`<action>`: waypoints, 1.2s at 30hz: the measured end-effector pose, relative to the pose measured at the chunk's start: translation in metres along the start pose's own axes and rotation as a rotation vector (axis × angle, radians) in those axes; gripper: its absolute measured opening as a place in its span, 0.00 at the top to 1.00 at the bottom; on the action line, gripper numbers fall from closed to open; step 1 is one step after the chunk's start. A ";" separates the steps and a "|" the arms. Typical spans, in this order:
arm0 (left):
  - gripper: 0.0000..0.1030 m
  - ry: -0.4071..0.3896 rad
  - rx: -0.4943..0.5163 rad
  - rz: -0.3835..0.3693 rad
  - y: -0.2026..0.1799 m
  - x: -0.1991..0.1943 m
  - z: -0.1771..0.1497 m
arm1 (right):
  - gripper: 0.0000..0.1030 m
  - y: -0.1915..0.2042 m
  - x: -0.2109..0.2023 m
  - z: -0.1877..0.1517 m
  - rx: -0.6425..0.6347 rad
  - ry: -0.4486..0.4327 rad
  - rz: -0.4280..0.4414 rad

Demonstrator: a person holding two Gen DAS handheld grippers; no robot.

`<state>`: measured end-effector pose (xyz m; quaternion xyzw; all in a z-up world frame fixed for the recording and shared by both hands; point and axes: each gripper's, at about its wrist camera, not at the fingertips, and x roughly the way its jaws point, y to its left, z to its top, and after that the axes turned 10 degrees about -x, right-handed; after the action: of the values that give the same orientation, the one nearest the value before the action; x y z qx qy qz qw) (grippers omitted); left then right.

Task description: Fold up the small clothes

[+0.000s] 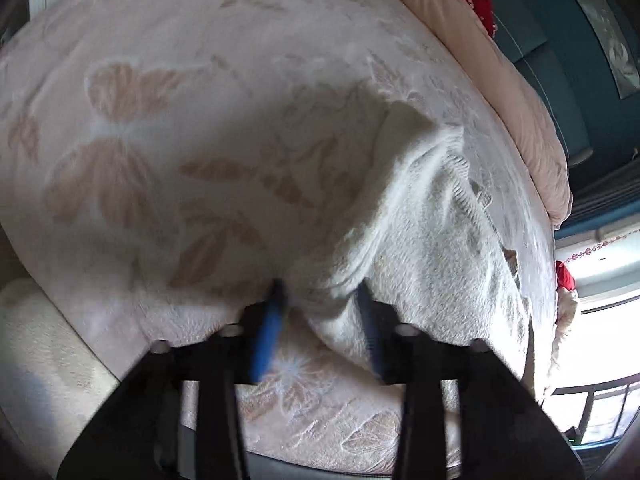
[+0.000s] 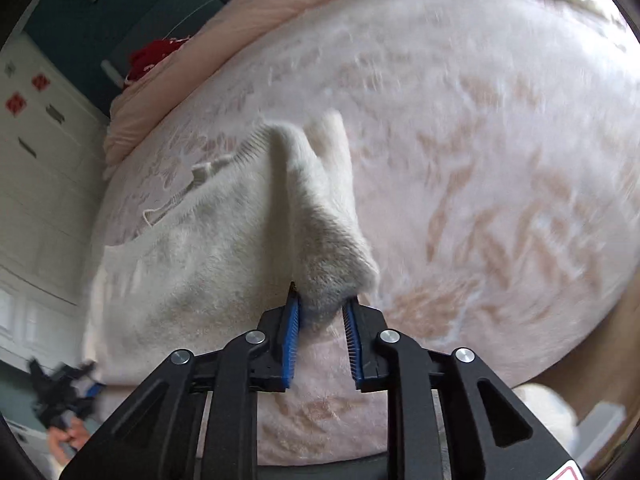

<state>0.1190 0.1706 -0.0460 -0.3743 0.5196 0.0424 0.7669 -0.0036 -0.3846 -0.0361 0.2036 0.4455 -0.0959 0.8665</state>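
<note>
**Blur, cropping and hidden cloth**

Motion smears the blanket's pattern point(image 2: 500, 168) across the right wrist view. The other gripper point(image 2: 64, 396) there is a dark blur, its jaws unreadable. The left gripper point(image 1: 320, 292) fingertips are soft, their hold on the white garment point(image 1: 420, 208) uncertain.

Daylit; window glare; motion blur; fisheye warping

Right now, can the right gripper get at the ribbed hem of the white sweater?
Probably not yet: the right gripper has a lifted fold of the white sweater between its fingers, and the ribbed hem lies beyond that fold.
</note>
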 end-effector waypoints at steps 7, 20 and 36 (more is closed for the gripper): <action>0.32 0.029 -0.080 -0.019 -0.001 0.020 0.013 | 0.71 0.140 0.002 0.031 -0.435 -0.109 -0.062; 0.62 -0.014 0.071 0.011 -0.016 0.024 0.004 | 1.00 0.132 0.031 0.035 -0.334 0.064 0.135; 0.84 -0.004 0.445 -0.375 -0.182 -0.080 -0.056 | 1.00 0.168 0.160 0.048 -0.255 0.274 0.310</action>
<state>0.1226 0.0311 0.1066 -0.2864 0.4362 -0.2141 0.8257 0.1831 -0.2524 -0.0958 0.1695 0.5306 0.1238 0.8212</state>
